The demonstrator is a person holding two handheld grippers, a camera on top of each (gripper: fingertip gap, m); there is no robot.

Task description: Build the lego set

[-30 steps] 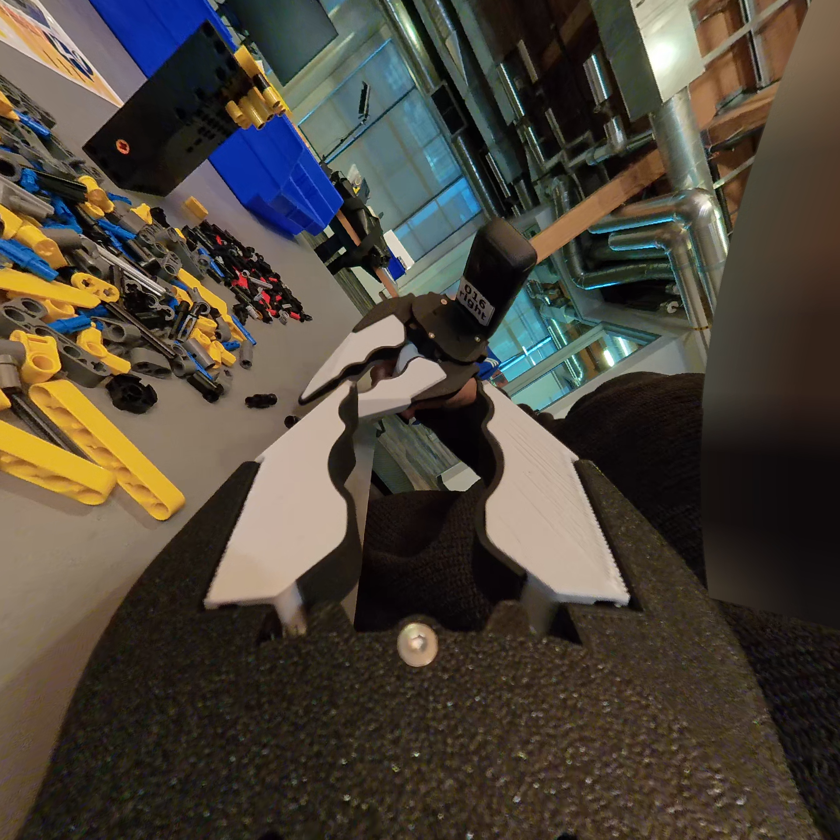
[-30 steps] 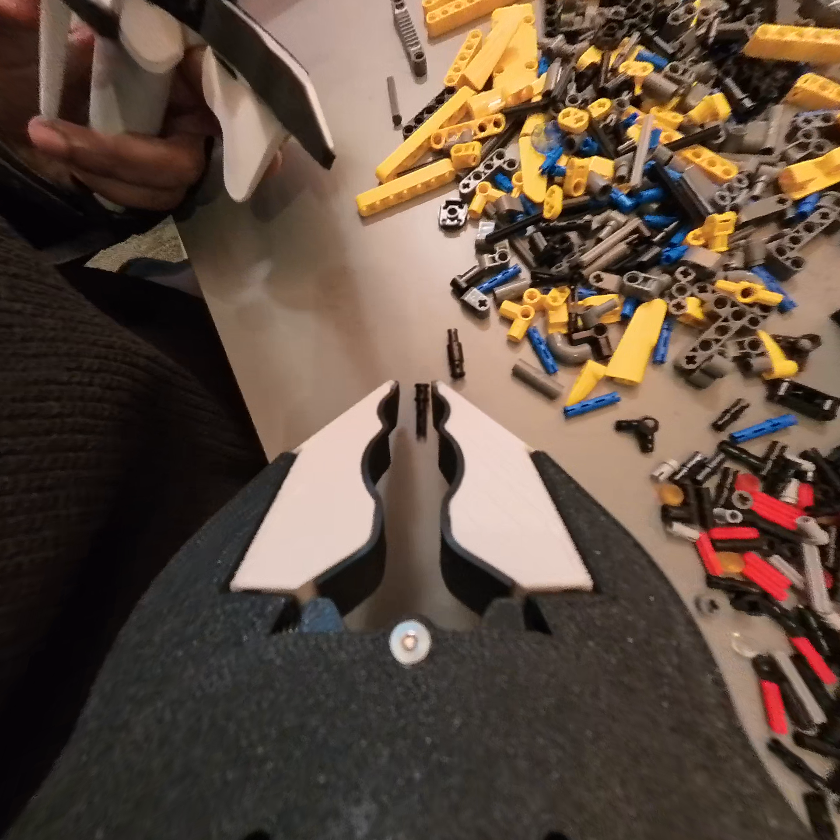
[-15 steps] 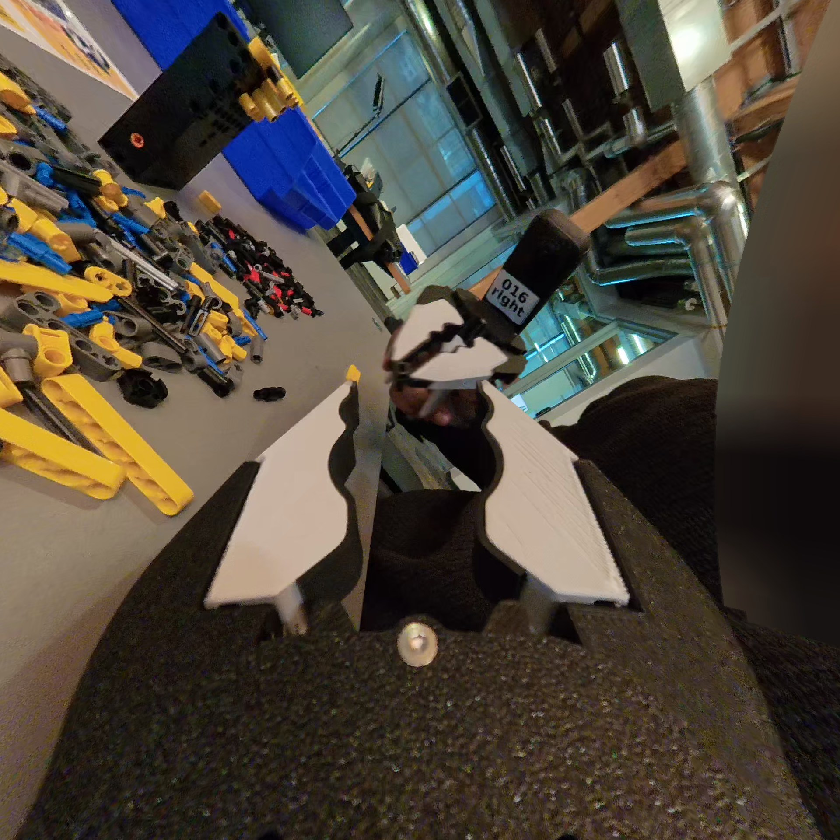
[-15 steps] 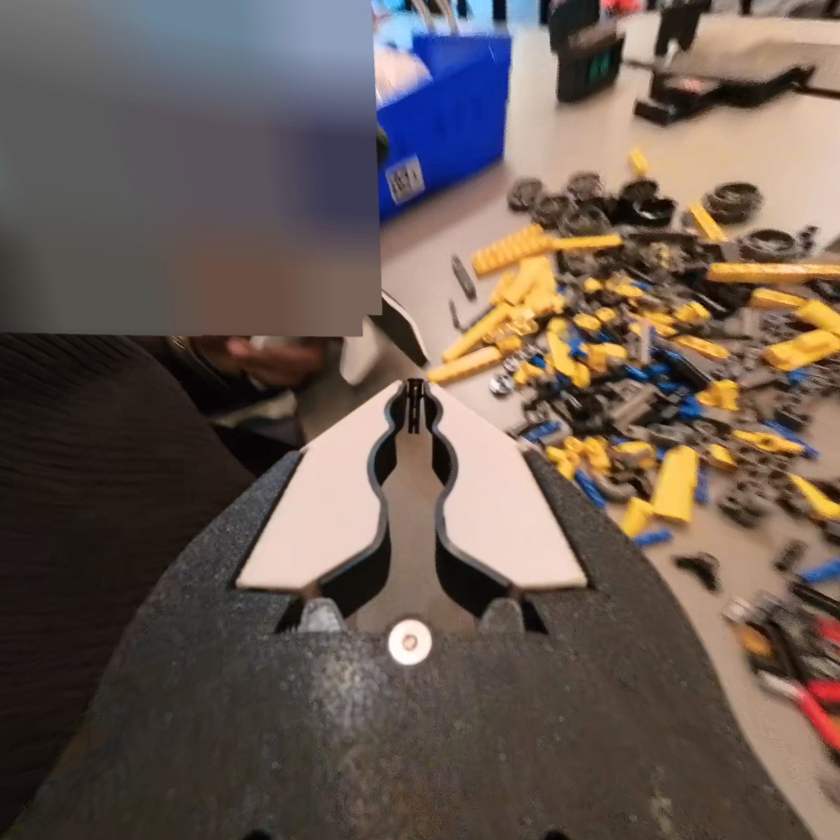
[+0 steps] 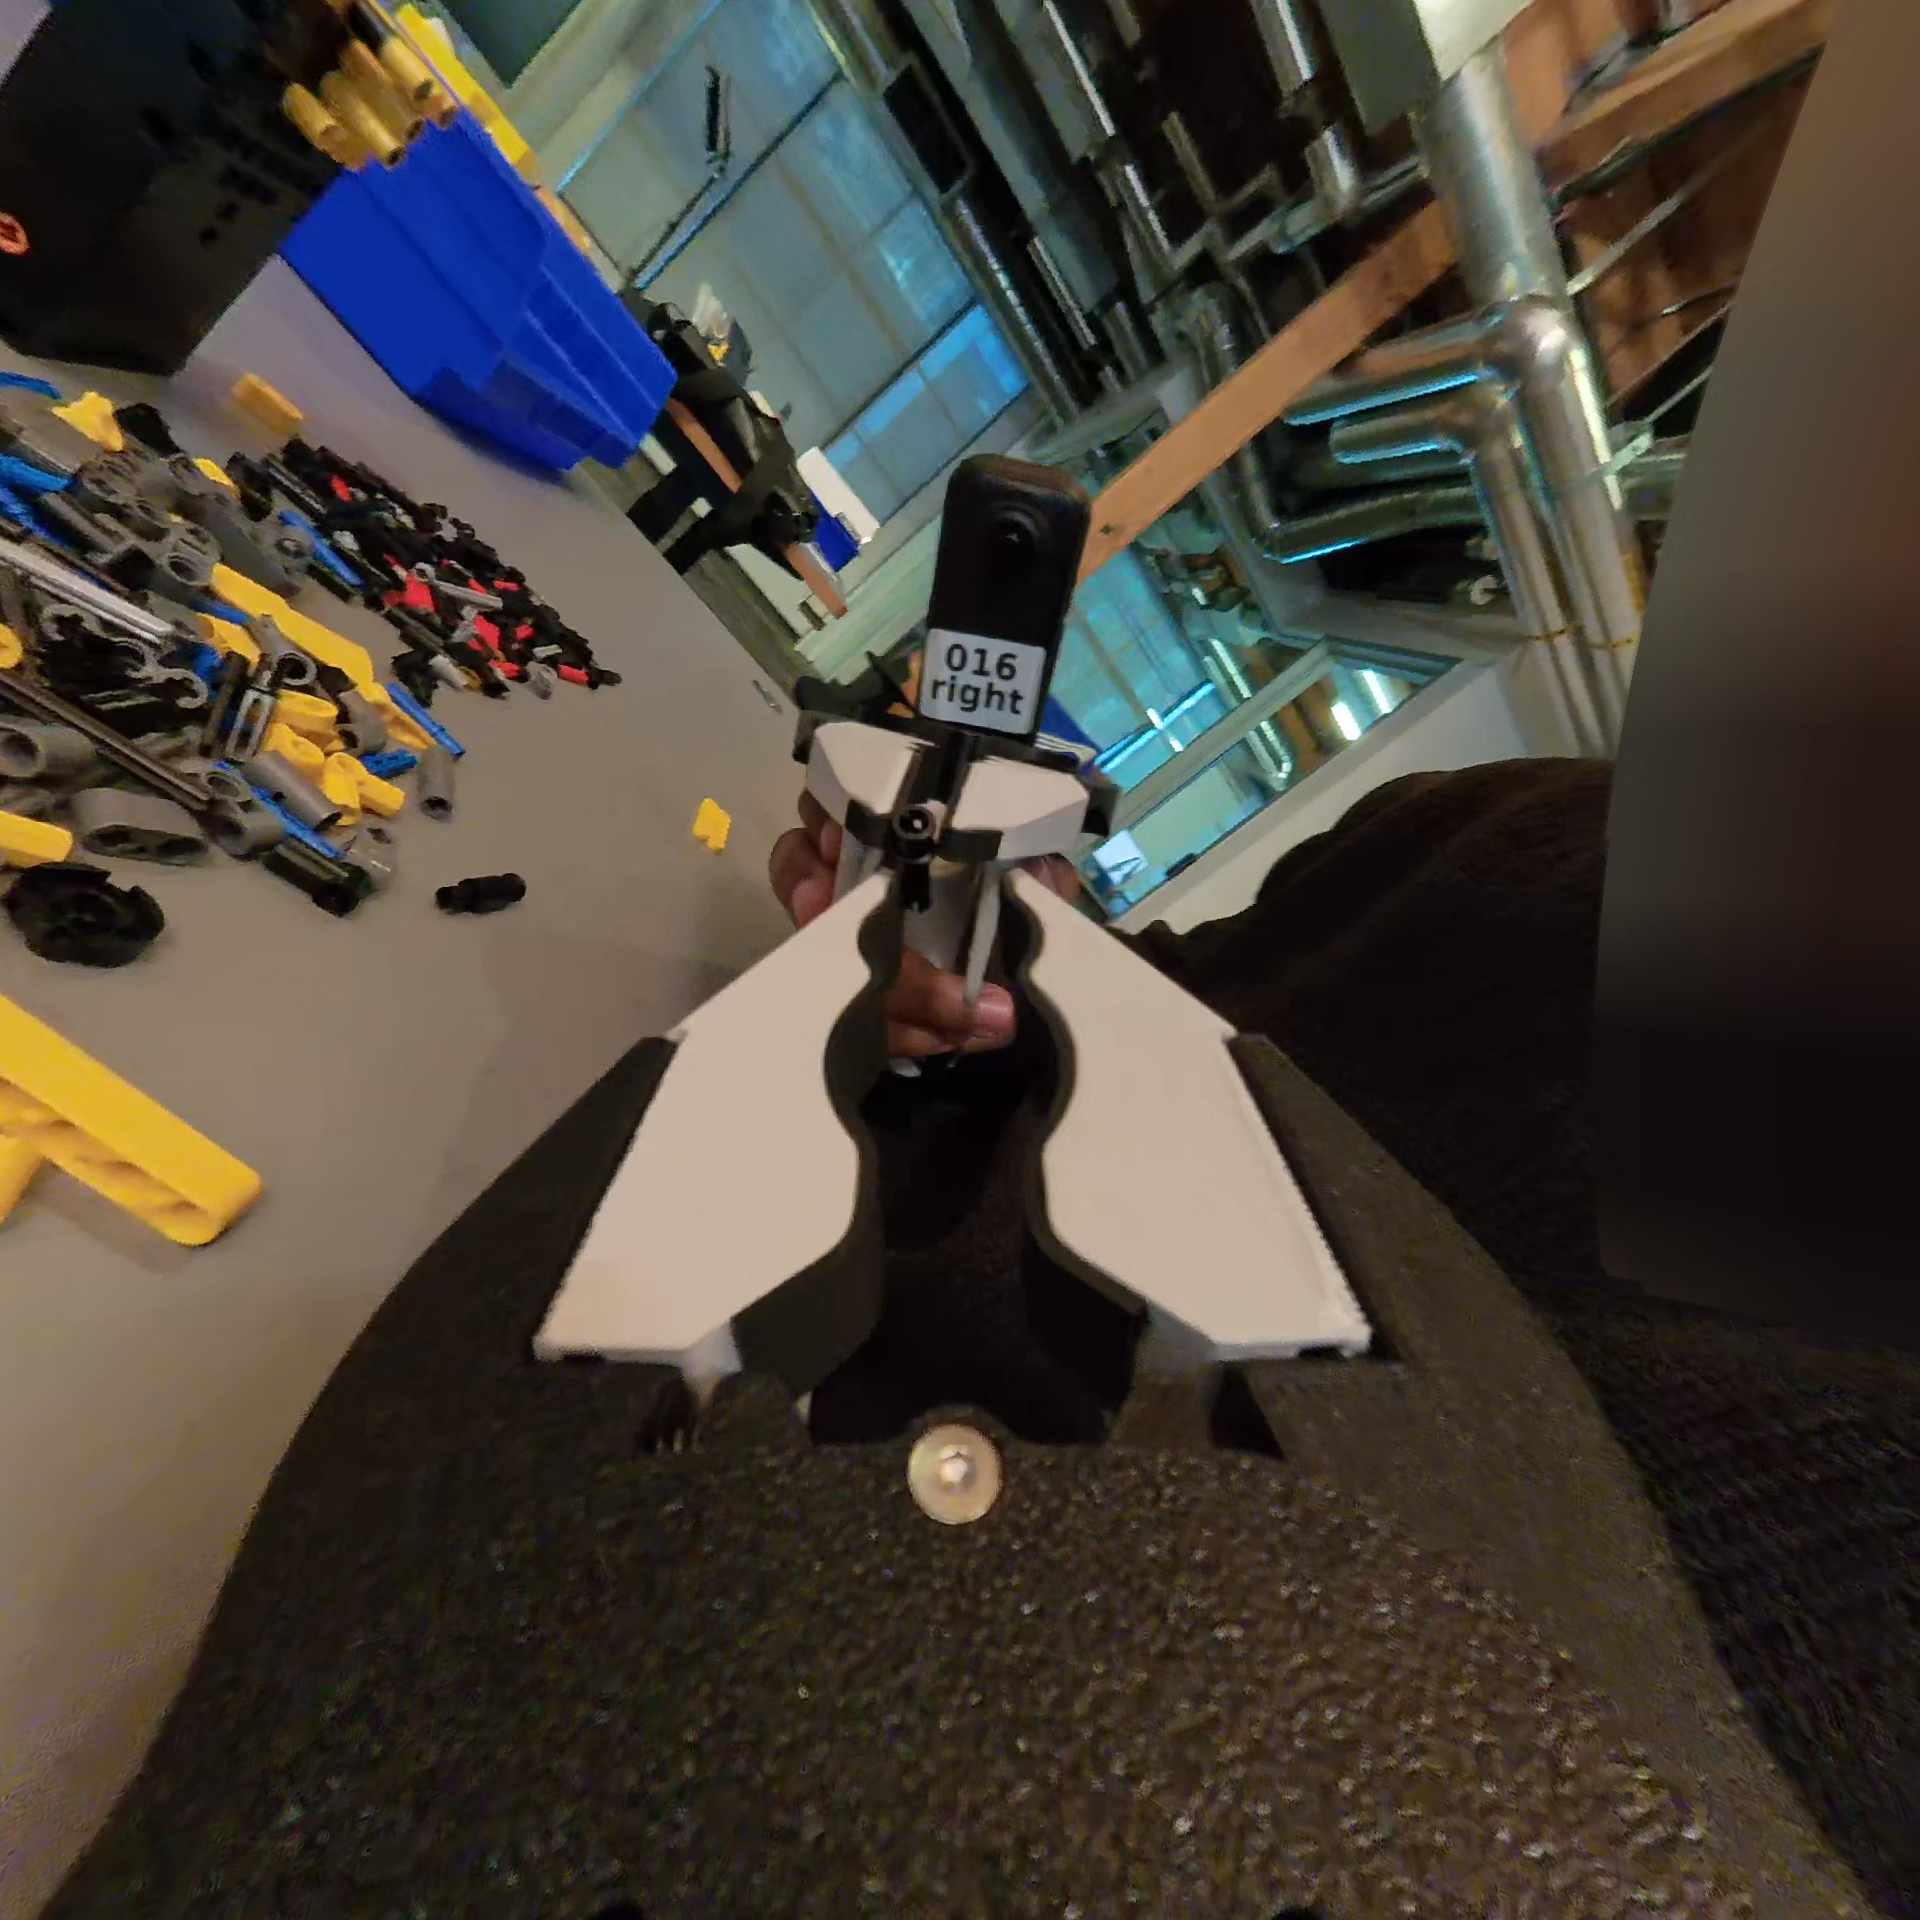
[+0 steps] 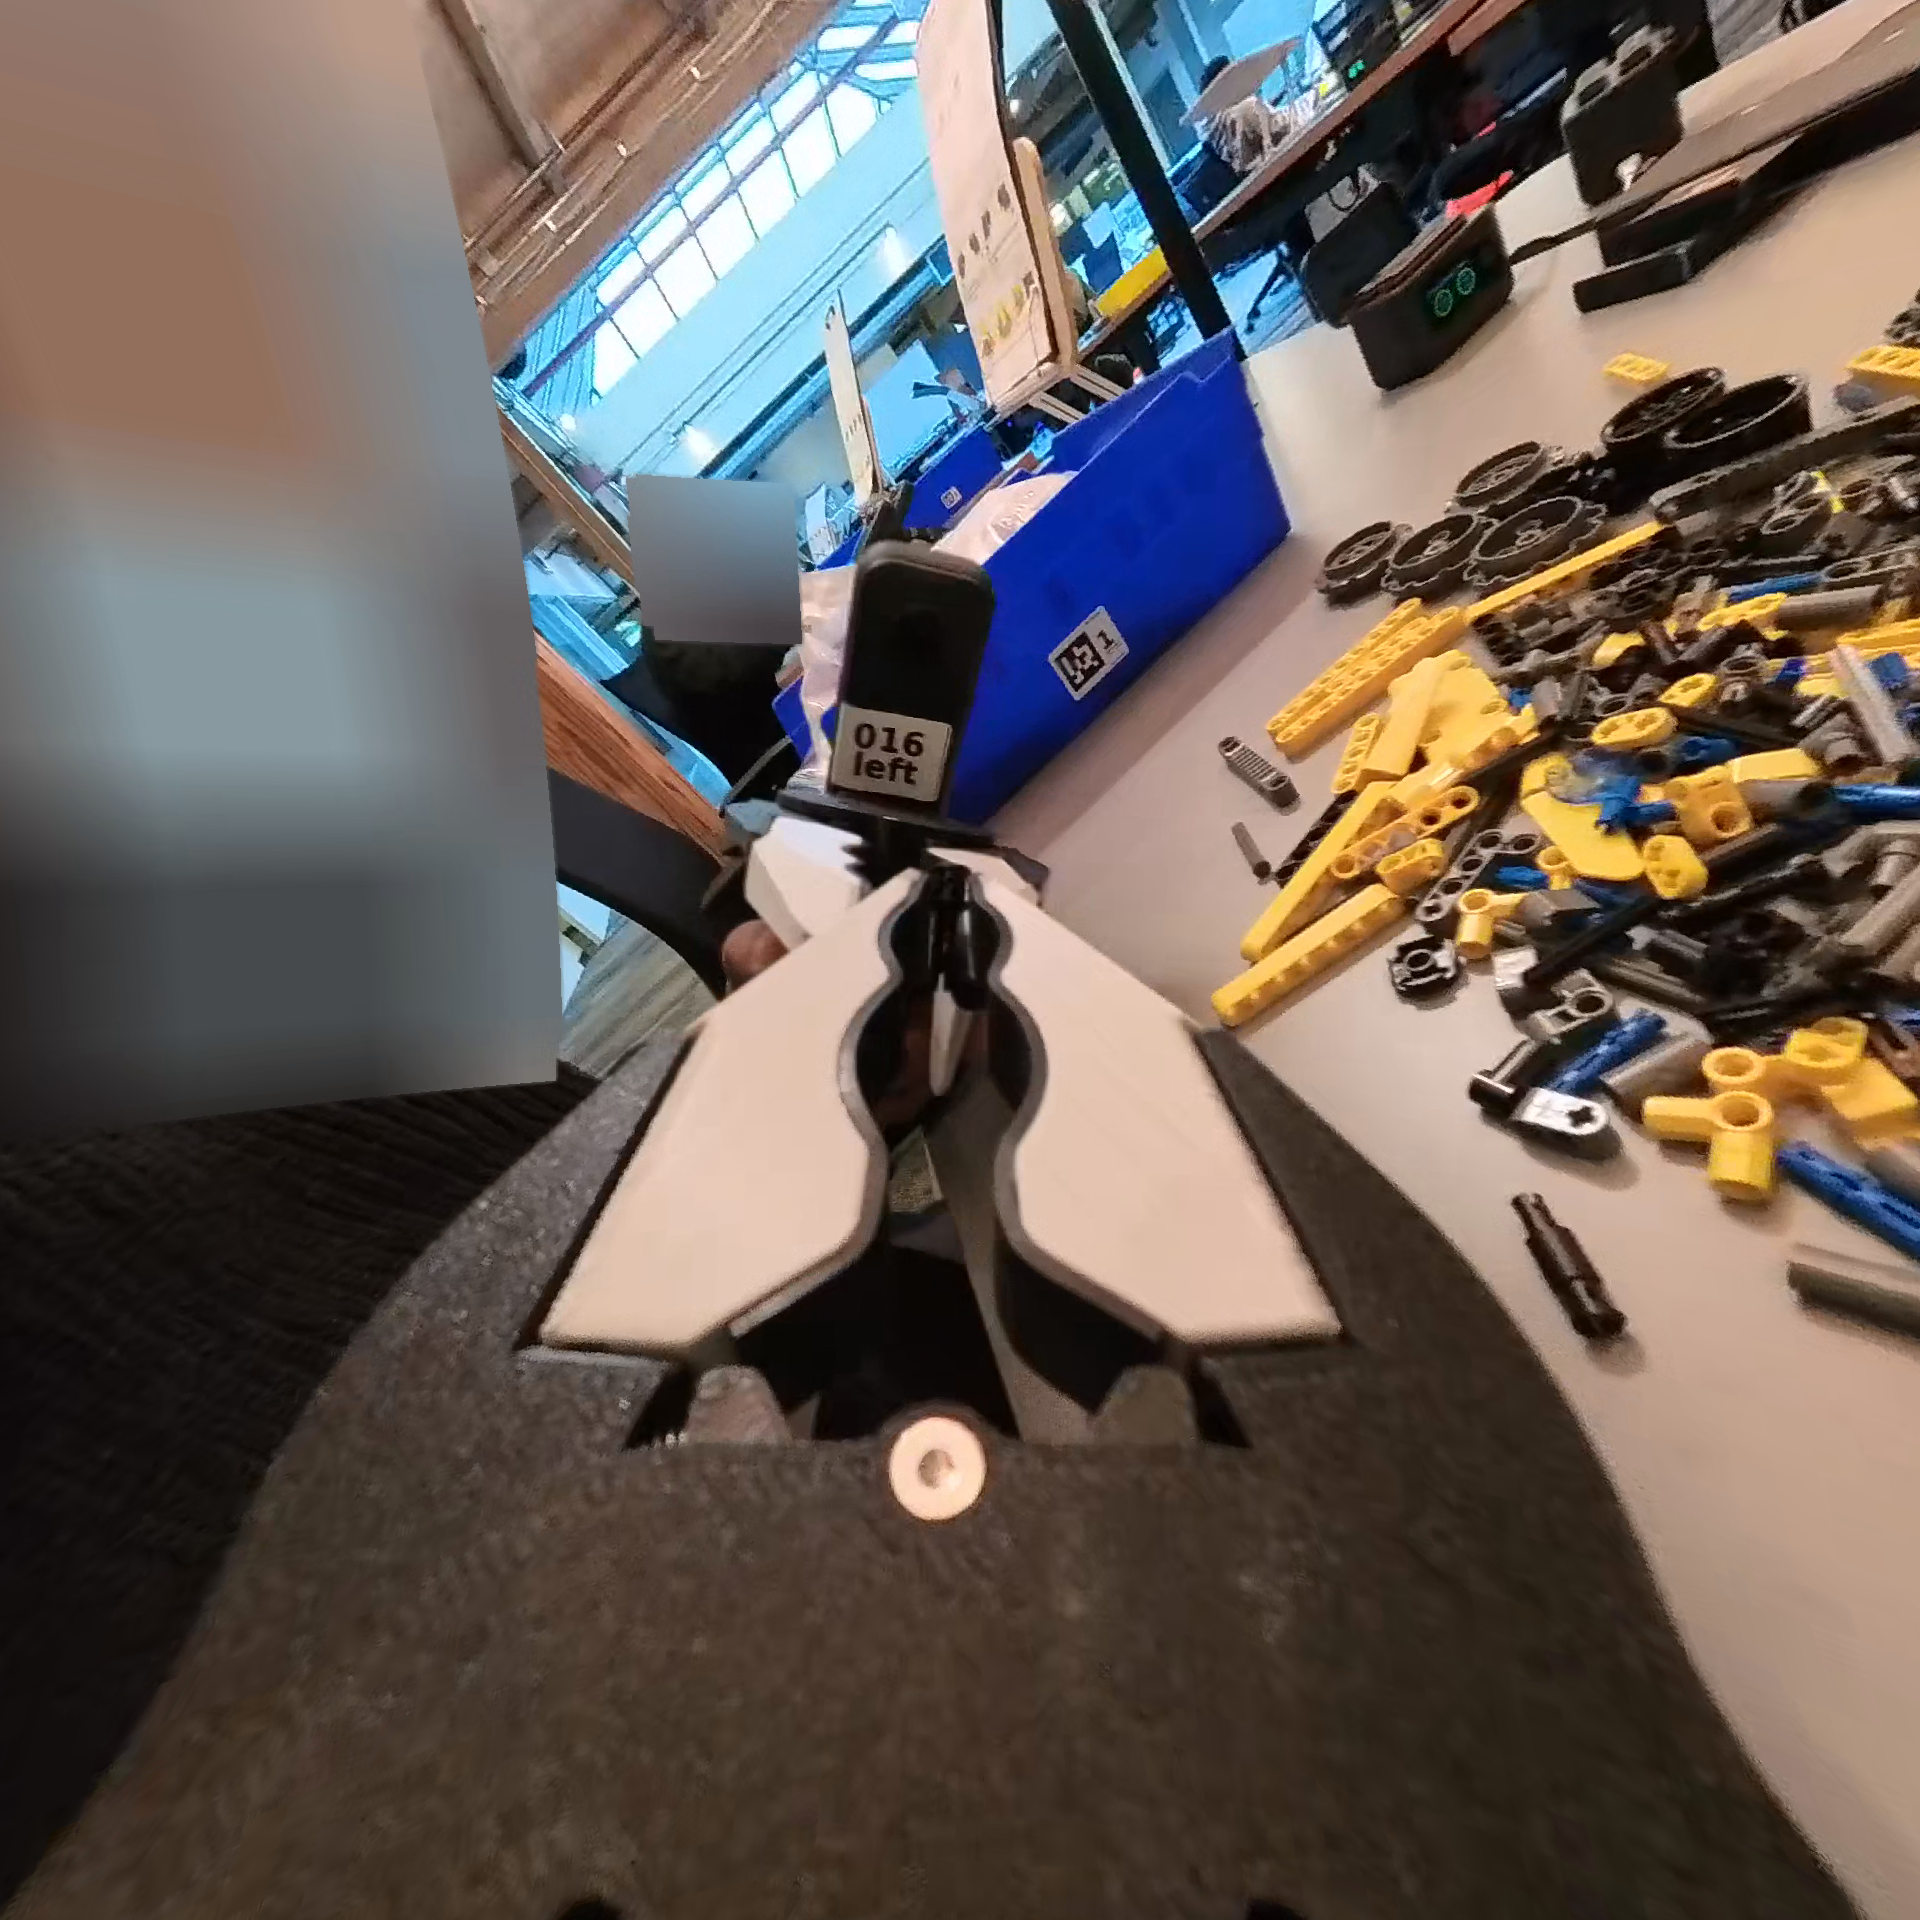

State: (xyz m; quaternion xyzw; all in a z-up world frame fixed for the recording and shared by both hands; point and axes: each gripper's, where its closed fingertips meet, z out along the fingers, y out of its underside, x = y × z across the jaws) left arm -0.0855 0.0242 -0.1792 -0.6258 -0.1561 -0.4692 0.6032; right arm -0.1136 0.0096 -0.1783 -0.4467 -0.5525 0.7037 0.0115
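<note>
My right gripper (image 6: 945,883) is shut on a small black pin (image 6: 948,935) and holds it in the air, off the table's near edge. My left gripper (image 5: 951,888) faces it tip to tip, its jaws narrow but still apart. In the left wrist view the right gripper (image 5: 914,821) shows head-on, and the pin (image 5: 912,831) pokes out end-on at my left fingertips. In the right wrist view the left gripper (image 6: 883,847) is just beyond my right tips. A hand (image 5: 935,1008) grips the right gripper's handle.
A pile of yellow, grey, blue and black building parts (image 6: 1662,779) covers the grey table (image 5: 582,935). Blue bins (image 6: 1091,582) and a black box (image 5: 125,177) stand at the back. A loose black pin (image 6: 1567,1262) lies near the edge. A dark knit sleeve (image 5: 1403,987) is close by.
My right gripper shut on the pin on the table, lifted it and swung round to face the left gripper. My left jaws have narrowed and the two grippers have come together.
</note>
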